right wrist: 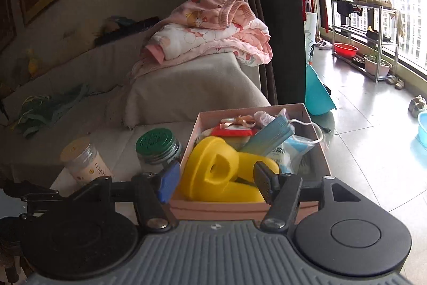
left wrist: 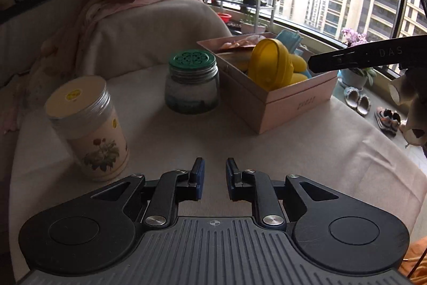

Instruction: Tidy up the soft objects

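My right tongs (right wrist: pixel 213 179) hang spread apart above the yellow foam toy (right wrist: pixel 213 172) lying in the pink box (right wrist: pixel 240 207); my left tongs (left wrist: pixel 214 175) sit apart, empty, over the surface (left wrist: pixel 186 140).

The box (right wrist: pixel 248 207) was pink, the foam toy (right wrist: pixel 213 175) inside it yellow. One jar's lid (left wrist: pixel 191 59) was green; the canister (left wrist: pixel 90 124) bore a flower print.
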